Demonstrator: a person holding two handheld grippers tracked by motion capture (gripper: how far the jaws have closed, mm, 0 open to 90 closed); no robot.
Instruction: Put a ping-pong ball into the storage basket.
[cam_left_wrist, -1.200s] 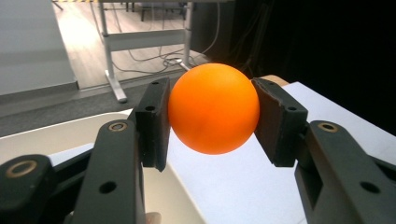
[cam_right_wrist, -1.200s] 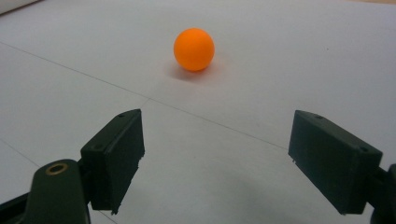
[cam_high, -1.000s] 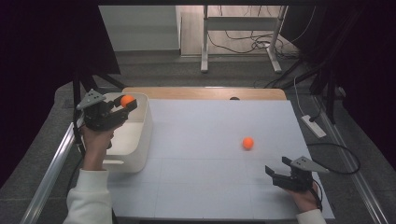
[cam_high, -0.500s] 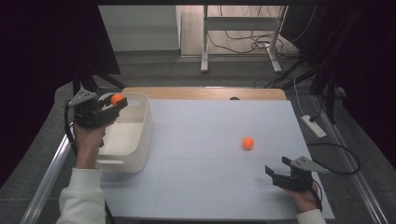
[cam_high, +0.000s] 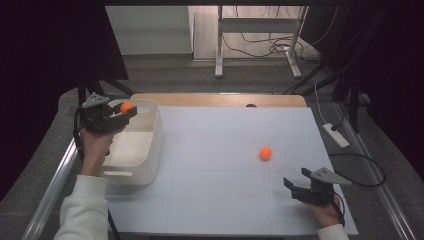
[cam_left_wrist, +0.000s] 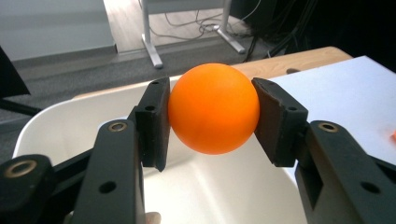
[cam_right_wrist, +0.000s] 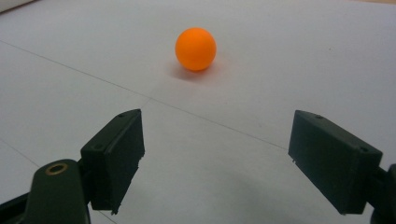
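Note:
My left gripper is shut on an orange ball and holds it above the white bin at the table's left side. In the left gripper view the orange ball sits pinched between both pads, with the bin's hollow below. A second orange ball lies on the white table sheet, right of centre. My right gripper rests near the front right corner, open with nothing in it. In the right gripper view that second orange ball lies ahead of the spread jaws.
The white sheet covers the table, with a wooden strip along the far edge. A power strip and a cable lie off the right side. Desk legs and wires stand on the floor beyond.
My left hand has carried the ball leftward and a little lower, from over the bin's middle toward its far left part. The right gripper and the loose ball have stayed put.

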